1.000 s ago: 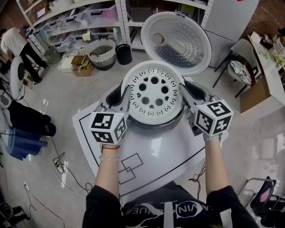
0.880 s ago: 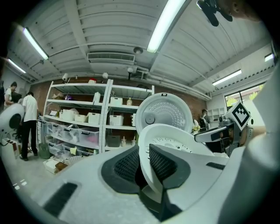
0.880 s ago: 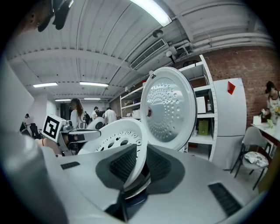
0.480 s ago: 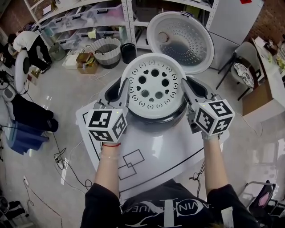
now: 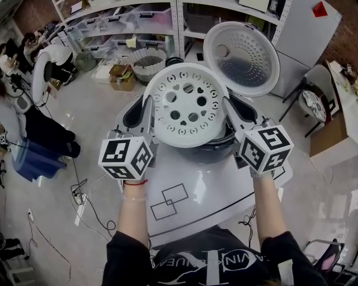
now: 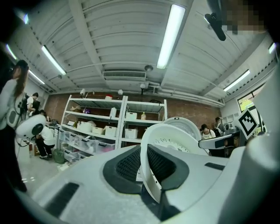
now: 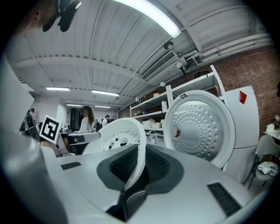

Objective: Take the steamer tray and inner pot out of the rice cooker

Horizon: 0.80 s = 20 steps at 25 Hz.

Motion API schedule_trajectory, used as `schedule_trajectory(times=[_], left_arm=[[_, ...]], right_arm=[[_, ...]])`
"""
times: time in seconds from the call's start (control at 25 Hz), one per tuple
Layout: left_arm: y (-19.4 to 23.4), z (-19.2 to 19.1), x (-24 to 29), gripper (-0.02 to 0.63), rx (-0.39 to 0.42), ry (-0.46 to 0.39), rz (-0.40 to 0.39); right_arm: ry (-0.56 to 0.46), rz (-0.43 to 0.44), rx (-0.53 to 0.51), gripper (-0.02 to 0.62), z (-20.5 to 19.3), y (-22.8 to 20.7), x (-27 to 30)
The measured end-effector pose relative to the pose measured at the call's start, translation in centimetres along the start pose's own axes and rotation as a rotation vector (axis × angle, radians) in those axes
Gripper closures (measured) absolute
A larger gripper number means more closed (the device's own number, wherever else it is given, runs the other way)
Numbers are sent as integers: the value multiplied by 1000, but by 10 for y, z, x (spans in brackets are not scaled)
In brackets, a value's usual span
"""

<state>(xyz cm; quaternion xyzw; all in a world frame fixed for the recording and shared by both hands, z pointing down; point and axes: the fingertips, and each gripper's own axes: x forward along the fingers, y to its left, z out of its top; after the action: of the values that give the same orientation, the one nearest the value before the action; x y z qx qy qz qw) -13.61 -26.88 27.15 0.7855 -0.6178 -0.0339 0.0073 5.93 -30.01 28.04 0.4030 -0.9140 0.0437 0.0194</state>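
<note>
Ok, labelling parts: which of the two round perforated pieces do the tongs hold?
The white steamer tray: the left tongs and right tongs have just been closing on its opposite rims. The dimpled lid stands untouched.

Lab-cum-workshop, as I see it through the rig: white metal shelving (image 5: 168,17) loaded with clear storage bins (image 5: 112,23) lines the far side, against bare brick wall (image 7: 245,65) and under tube lights (image 6: 170,37) on a ribbed ceiling. Loose cables (image 5: 75,201) trail across the polished grey floor (image 5: 95,117) at near left; at far left a person (image 5: 51,60) in white bends over. Black outlines (image 5: 170,202) mark the white test table (image 5: 224,190).
</note>
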Motion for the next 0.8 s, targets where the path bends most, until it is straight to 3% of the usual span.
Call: schedule_trajectory(times=[0.16,0.4,0.8], left_arm=[[69,6,-42,560,-13,5,60],[80,5,-63,560,-9,35,188],[148,-32,-153,560,-51,81,350]], right_arm=[[27,38,-4,546,-1,72,36],[85,130,19,543,-13,89,45],[146,249,38,543,-54,187,70]])
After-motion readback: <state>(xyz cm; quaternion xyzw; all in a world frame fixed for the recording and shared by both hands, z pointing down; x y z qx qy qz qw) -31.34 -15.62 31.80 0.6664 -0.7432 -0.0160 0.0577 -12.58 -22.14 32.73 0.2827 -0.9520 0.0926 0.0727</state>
